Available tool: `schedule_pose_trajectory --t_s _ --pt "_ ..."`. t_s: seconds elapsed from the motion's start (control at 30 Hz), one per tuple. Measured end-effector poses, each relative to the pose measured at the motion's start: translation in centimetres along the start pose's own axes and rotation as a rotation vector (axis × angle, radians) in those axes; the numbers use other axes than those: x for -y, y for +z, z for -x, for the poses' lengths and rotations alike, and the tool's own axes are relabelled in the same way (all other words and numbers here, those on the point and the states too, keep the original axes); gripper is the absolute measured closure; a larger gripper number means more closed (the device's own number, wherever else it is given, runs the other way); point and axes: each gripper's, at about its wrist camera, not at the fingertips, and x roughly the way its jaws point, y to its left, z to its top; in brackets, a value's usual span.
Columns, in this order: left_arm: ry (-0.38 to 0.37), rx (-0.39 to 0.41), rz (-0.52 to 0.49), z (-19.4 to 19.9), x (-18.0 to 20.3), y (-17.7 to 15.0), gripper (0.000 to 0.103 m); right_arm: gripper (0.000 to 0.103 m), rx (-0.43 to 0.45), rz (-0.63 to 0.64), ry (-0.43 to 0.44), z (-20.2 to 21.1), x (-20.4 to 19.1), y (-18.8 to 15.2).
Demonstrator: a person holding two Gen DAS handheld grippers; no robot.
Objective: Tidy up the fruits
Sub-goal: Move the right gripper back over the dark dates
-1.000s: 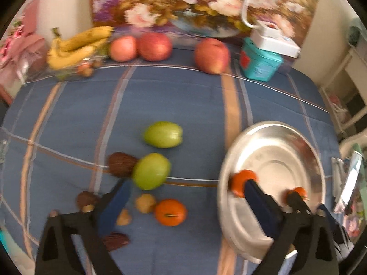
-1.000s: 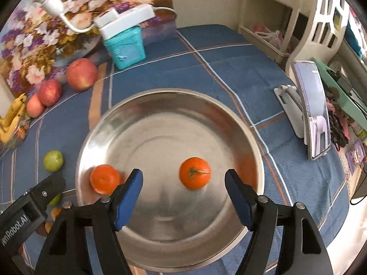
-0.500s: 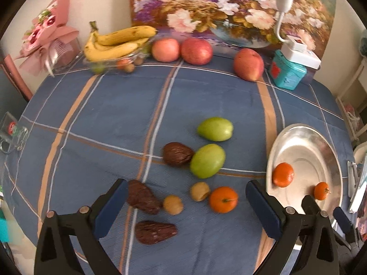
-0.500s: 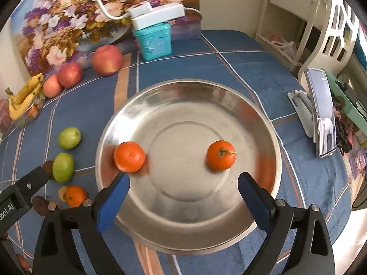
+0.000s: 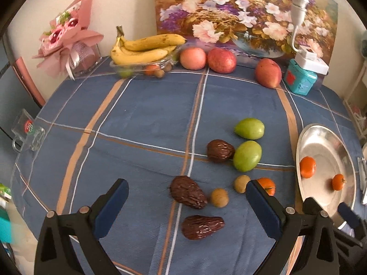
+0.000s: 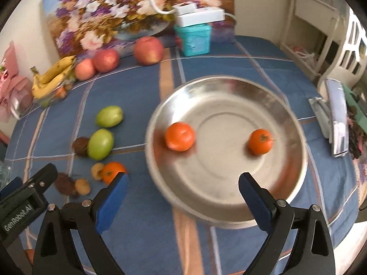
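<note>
A steel plate (image 6: 229, 197) (image 5: 321, 135) holds two oranges (image 6: 179, 136) (image 6: 260, 141). A third orange (image 5: 268, 184) (image 6: 112, 171) lies on the blue cloth beside two green fruits (image 5: 247, 155) (image 5: 249, 128), three dark wrinkled fruits (image 5: 188, 194) and two small brown round fruits (image 5: 219, 197). My left gripper (image 5: 187, 193) is open and empty above the dark fruits. My right gripper (image 6: 183, 183) is open and empty over the plate's near rim.
Three red apples (image 5: 268, 72), bananas in a clear tray (image 5: 144, 48), a teal box (image 5: 301, 80) and a flower painting stand at the back. A pink bouquet (image 5: 68, 39) and a glass mug (image 5: 27, 133) are at the left. A phone on a stand (image 6: 336, 116) is right of the plate.
Both grippers have pulled back and up from the plate. The left view has swung left over the loose fruits; the right view has shifted left too. Both stay open.
</note>
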Motion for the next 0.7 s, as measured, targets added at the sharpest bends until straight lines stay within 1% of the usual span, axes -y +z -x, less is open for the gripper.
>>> schedule_pose_trajectory --t_s 0.13,0.3,0.4,0.53,0.7 --pt "-0.016 -0.002 0.041 -0.1 -1.8 0.0 0.0 0.007 -0.021 0.009 0.053 0.0 -1.4 -0.5" --pt "-0.05 -0.01 0.102 -0.3 -3.8 0.2 0.0 0.007 -0.027 0.033 0.073 0.1 -3.2 -0.7" --pt "-0.058 -0.027 0.115 -0.6 -4.6 0.2 0.0 0.007 -0.05 0.035 0.132 -0.2 -4.3 -0.7" --pt "-0.057 -0.095 0.131 -1.9 -5.5 0.0 0.0 0.007 -0.105 0.061 0.179 -1.3 -6.3 -1.0" --pt "-0.013 -0.181 0.15 -4.0 -6.7 -0.7 0.0 0.007 -0.147 0.113 0.168 -2.3 -8.0 -1.5"
